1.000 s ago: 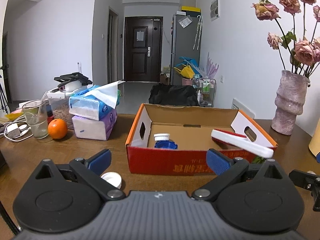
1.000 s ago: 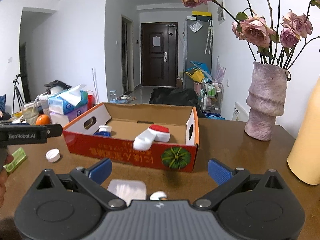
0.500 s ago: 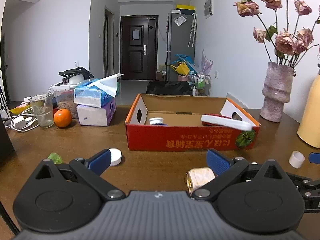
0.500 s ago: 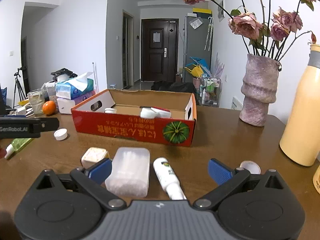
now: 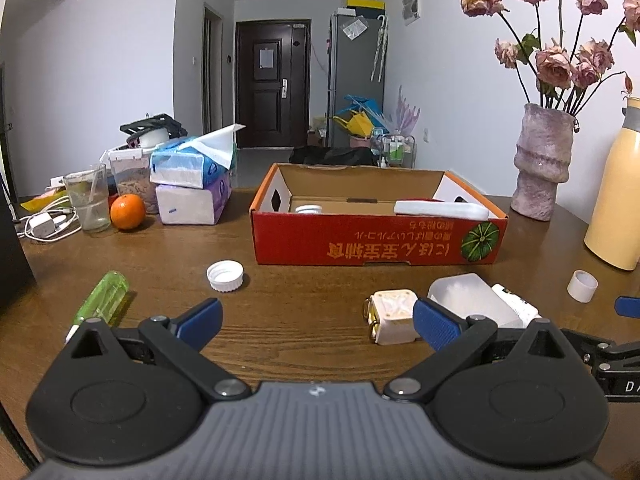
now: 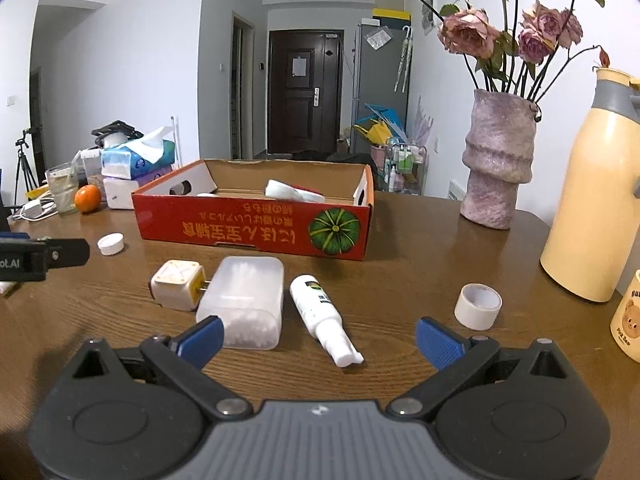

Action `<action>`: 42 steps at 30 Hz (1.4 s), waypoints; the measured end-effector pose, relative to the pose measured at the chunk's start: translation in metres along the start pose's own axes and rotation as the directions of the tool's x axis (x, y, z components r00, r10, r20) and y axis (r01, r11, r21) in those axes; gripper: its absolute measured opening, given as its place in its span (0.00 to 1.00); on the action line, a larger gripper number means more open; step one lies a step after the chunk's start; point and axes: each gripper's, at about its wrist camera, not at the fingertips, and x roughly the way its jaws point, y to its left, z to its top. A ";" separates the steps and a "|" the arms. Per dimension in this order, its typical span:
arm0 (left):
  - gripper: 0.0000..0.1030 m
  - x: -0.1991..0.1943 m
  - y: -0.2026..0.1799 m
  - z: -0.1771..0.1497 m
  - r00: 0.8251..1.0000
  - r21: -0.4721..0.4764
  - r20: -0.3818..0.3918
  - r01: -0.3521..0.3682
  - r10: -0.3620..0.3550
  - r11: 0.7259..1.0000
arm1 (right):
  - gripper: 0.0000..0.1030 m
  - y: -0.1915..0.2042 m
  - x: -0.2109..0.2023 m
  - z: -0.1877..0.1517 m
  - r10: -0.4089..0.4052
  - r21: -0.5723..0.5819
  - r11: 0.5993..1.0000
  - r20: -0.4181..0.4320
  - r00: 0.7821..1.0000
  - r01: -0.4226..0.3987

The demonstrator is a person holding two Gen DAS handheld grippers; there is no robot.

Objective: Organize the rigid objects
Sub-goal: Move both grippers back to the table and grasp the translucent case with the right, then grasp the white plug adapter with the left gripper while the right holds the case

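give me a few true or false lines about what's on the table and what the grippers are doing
1. Both the left gripper and the right gripper are open and hold nothing. True.
2. The spray bottle stands upright inside the red box. False: it lies on its side on the table, in front of the box.
3. The white bottle cap sits on the table outside the box. True.
4. The orange is in the box. False: it rests on the table beside the drinking glass.
5. The vase has fallen over. False: it stands upright with flowers in it.
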 end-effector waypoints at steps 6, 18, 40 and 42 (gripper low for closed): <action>1.00 0.004 0.004 0.000 1.000 -0.017 -0.019 0.003 -0.003 1.000 | 0.99 -0.005 0.005 -0.001 0.007 0.022 1.000 -0.004 1.000 -0.007; 1.00 0.015 0.014 0.001 0.999 -0.043 -0.047 -0.012 0.010 0.999 | 0.83 0.030 0.041 0.003 0.100 -0.033 0.995 0.042 0.994 -0.099; 1.00 0.031 0.044 0.000 0.995 -0.069 -0.089 -0.055 0.049 0.996 | 0.62 0.047 0.098 0.014 0.055 0.019 0.998 -0.033 0.998 -0.054; 1.00 0.031 0.042 -0.001 0.995 -0.064 -0.088 -0.058 0.052 0.996 | 0.62 0.044 0.094 0.014 0.053 0.030 0.998 -0.011 0.999 -0.052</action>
